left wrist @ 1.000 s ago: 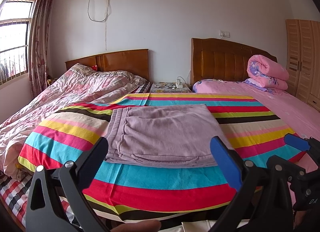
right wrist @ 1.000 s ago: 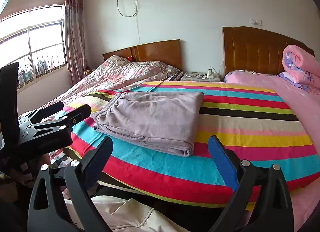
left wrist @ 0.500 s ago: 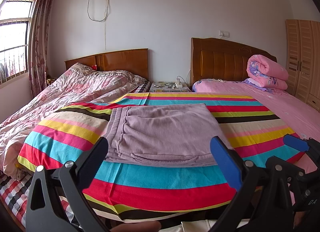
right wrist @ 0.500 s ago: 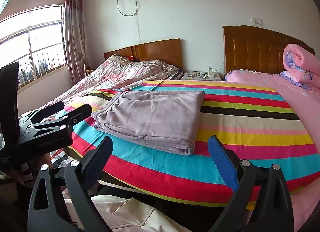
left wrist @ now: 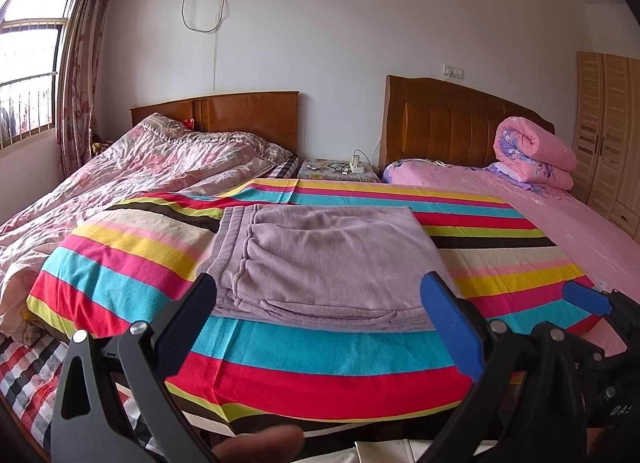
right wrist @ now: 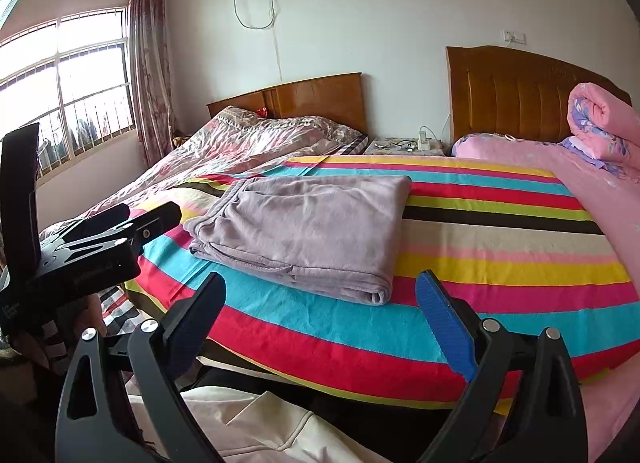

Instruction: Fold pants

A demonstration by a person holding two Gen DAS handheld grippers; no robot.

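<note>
The mauve pants [left wrist: 324, 263] lie folded in a flat rectangle on the striped blanket [left wrist: 320, 351]; they also show in the right wrist view [right wrist: 308, 231]. My left gripper [left wrist: 320, 303] is open and empty, held back from the bed's near edge, with the pants beyond its jaws. My right gripper [right wrist: 320, 303] is open and empty, also short of the bed edge. The left gripper shows at the left of the right wrist view [right wrist: 100, 243], and the right gripper at the right edge of the left wrist view [left wrist: 600, 327].
A bed with a rumpled pink quilt [left wrist: 140, 175] lies at left. A pink-sheeted bed [left wrist: 580, 223] with a rolled pink duvet [left wrist: 532, 155] lies at right. A nightstand [left wrist: 340, 171] stands between the headboards. A wardrobe [left wrist: 612, 135] is far right. White cloth [right wrist: 260, 423] lies below the bed edge.
Both grippers stay open and almost still; the views have shifted only slightly. The pants have not moved.
</note>
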